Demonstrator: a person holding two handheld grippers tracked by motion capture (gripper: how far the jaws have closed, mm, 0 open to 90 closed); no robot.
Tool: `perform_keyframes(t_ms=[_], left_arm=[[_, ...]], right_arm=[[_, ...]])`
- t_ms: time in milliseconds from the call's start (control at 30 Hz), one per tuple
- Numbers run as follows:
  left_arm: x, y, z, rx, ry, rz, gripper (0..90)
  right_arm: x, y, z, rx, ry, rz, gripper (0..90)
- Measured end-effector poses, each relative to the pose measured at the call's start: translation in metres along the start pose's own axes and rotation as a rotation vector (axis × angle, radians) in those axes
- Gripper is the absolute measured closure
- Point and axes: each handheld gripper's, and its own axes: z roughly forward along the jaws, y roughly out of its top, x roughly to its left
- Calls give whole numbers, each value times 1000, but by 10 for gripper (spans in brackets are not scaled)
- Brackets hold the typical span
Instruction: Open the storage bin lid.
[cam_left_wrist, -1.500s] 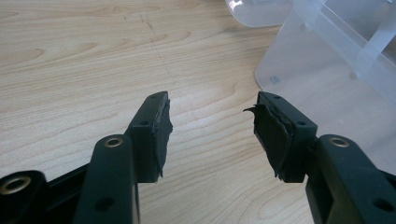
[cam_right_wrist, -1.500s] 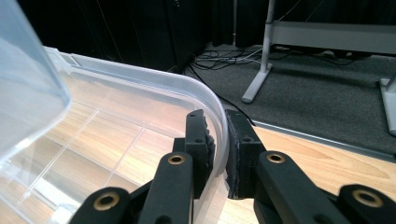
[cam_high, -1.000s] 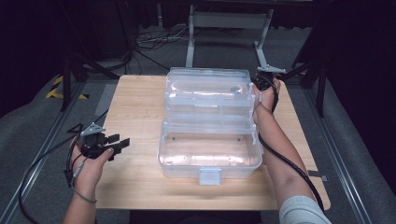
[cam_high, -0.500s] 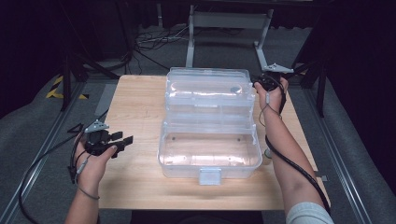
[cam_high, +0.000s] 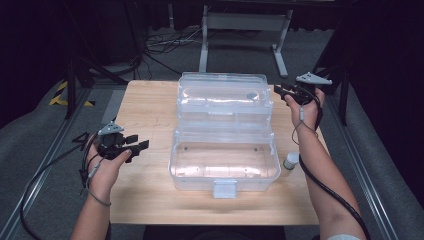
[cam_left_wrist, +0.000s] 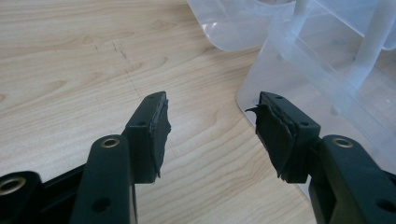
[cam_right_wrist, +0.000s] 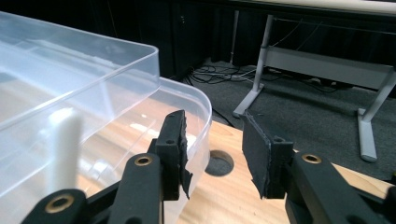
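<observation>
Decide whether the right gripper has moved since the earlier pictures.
Yes. The right gripper has drawn away from the clear box lid's corner, jaws just opening, nothing between them.

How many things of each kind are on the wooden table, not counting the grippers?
Clear plastic box, open, with its lid folded back: 1
Small white bottle, standing to the right of the box: 1
Total: 2
</observation>
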Motion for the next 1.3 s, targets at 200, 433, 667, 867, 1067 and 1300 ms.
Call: perform_keyframes(t_ms=[200, 433, 667, 867, 1067, 1300], left_arm=[[1, 8, 4, 0, 4, 19, 446], [3, 13, 6, 1, -3, 27, 443], [2, 16, 8, 3, -14, 31, 441], [1, 16, 8, 7, -16, 26, 440], [2, 16, 7, 6, -19, 29, 439], [1, 17, 6, 5, -27, 36, 437]], right_arm=[[1, -1, -26, 9, 0, -30, 576], [4, -3, -51, -8, 17, -39, 544], [13, -14, -75, -63, 46, -41, 530], [25, -16, -90, -60, 84, -82, 485], [33, -18, -100, -57, 125, -82, 467], [35, -19, -117, -4, 141, -105, 451]])
